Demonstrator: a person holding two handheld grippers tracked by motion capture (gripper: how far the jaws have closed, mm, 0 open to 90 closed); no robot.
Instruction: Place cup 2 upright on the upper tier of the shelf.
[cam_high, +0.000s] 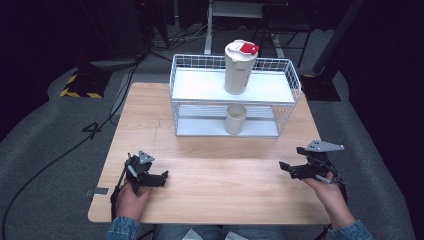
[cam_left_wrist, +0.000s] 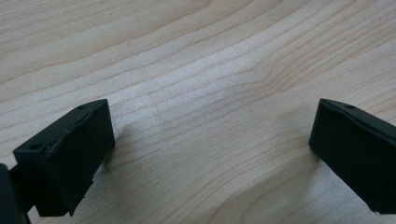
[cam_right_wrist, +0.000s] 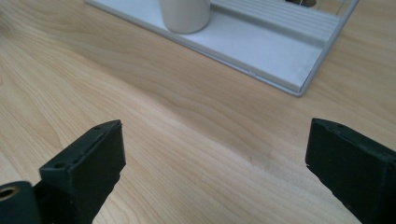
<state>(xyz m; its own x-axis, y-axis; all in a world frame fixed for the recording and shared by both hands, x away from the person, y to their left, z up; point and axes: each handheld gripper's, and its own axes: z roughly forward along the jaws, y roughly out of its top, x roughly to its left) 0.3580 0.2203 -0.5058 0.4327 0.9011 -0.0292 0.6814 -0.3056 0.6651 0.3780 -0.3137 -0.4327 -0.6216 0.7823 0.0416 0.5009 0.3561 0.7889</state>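
A white wire rack (cam_high: 235, 95) with two shelves stands at the back of the wooden table (cam_high: 210, 185). A tall white jug with a red-tabbed lid (cam_high: 239, 67) stands on its upper shelf. A small white cup (cam_high: 235, 119) sits on the lower shelf, and its base (cam_right_wrist: 185, 14) appears at the top of the right gripper view. My left gripper (cam_high: 161, 178) rests low at the front left, jaws wide apart over bare wood (cam_left_wrist: 210, 116). My right gripper (cam_high: 287, 169) hovers at the front right, open, pointing toward the rack's lower shelf (cam_right_wrist: 280, 51).
Beyond the table lies grey floor with cables (cam_high: 100, 130), a yellow-and-black striped block (cam_high: 80, 85) at the far left, and dark stands behind the rack. A person's hands and denim sleeves (cam_high: 350, 230) enter from the bottom edge.
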